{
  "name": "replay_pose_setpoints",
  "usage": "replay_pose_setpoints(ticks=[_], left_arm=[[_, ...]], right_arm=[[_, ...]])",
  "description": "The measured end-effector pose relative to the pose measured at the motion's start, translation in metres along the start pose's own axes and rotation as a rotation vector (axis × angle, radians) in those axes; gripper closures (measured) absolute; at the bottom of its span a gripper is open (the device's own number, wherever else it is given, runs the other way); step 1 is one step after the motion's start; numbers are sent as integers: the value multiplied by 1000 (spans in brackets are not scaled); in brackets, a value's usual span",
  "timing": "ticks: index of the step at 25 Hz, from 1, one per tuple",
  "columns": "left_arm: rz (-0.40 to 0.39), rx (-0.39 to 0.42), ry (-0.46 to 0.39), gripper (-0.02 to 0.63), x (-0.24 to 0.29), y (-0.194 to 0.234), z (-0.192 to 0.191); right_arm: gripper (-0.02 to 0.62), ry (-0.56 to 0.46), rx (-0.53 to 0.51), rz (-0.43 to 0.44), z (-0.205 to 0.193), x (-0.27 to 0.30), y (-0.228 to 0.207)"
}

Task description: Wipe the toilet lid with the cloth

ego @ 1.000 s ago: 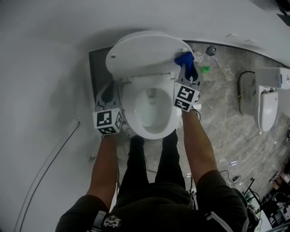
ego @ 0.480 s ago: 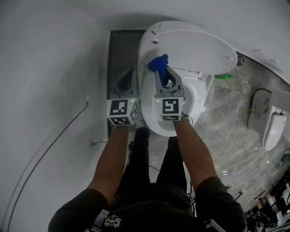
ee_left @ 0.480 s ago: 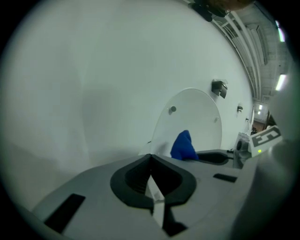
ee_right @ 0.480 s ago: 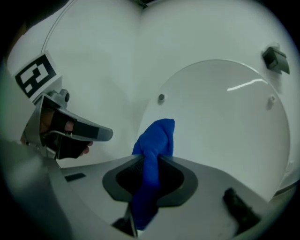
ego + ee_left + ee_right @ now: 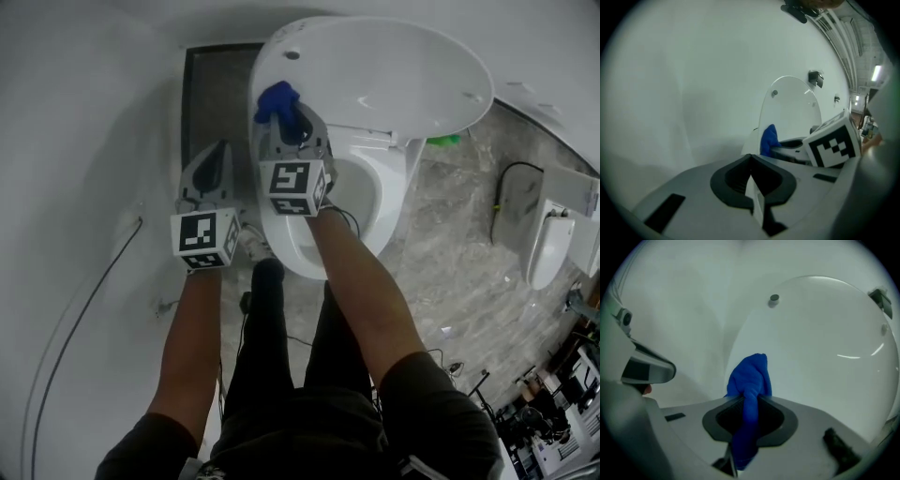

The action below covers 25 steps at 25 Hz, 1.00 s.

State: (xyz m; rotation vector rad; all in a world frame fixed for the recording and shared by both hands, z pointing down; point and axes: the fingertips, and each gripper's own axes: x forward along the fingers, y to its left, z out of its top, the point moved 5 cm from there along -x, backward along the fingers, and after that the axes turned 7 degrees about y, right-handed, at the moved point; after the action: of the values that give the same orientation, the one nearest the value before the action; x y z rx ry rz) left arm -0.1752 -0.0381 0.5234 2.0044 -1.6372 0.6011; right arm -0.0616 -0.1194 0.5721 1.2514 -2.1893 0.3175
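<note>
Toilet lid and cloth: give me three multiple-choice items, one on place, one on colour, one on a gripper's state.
1. Where is the cloth? A. in the bowl B. at the raised toilet lid's left side C. on the floor
2. Its colour? A. green B. white C. blue
3. The left gripper is: A. shut, empty B. wide open C. shut on the cloth
Key: B, the right gripper holds it there; C, blue in every view; A, its jaws meet with nothing between.

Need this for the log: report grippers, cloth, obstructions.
Right gripper shut on blue cloth, at left edge of raised toilet lid. Left gripper shut, empty, held aside. Nothing in the way.
</note>
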Motion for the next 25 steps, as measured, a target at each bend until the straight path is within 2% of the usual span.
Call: replay_pose_setpoints(ticks=[3, 6, 9, 14, 20, 25], left_arm=[[28, -34, -6, 597, 7, -4, -5], [23, -56, -6, 597, 16, -17, -7], [-12, -45, -4, 597, 26, -42, -4], [-27, -42, -10, 597, 34, -71, 0], [-70, -28, -4, 597, 49, -113, 4], [-87, 0, 9, 597, 46, -134, 5]], right_arm=[[522, 8, 23, -68, -3, -3, -29], [522, 15, 1, -114, -9, -12, -58], [522, 33, 14, -161, -22, -23, -91], [522, 85, 133, -268, -51, -47, -148], [522, 123, 127, -355, -77, -79, -213], [522, 150, 121, -384, -90, -99, -231]])
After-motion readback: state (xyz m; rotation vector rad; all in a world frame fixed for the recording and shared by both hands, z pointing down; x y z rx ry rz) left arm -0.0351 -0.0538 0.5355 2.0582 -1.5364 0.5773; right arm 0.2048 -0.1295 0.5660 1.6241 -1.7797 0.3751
